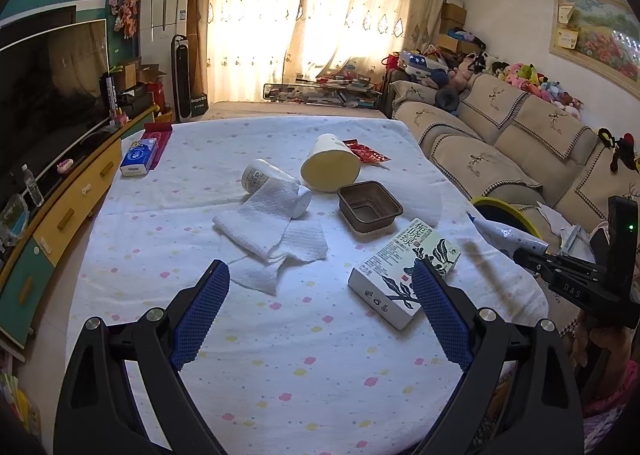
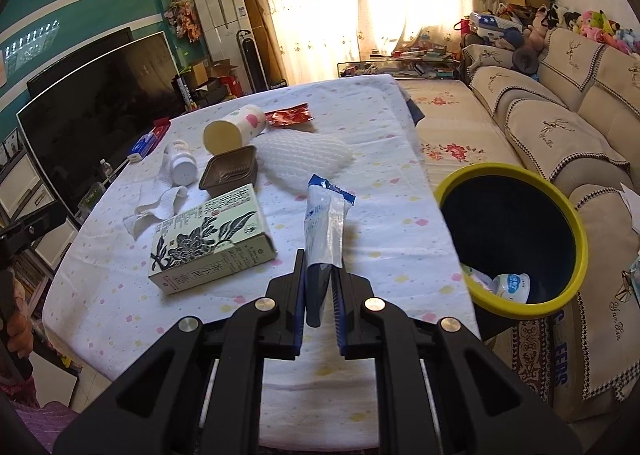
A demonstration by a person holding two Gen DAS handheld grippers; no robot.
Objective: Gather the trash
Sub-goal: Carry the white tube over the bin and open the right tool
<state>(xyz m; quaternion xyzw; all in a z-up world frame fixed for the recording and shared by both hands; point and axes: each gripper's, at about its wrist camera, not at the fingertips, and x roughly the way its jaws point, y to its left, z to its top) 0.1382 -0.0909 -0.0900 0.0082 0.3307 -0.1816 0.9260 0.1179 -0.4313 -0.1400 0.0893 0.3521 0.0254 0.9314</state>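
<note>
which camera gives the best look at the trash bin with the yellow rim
The right wrist view: the trash bin shows its whole yellow rim, dark inside and a small cup in it. The left wrist view catches only an arc of the rim.

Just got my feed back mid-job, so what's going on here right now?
A person is clearing trash off the table with two handheld grippers. The right gripper is shut on a blue-and-silver wrapper, held above the table beside the yellow-rimmed bin, which already holds a small cup. The left gripper is open and empty over the tea box. A paper cup, brown tray, bottle and paper towels remain.
</note>
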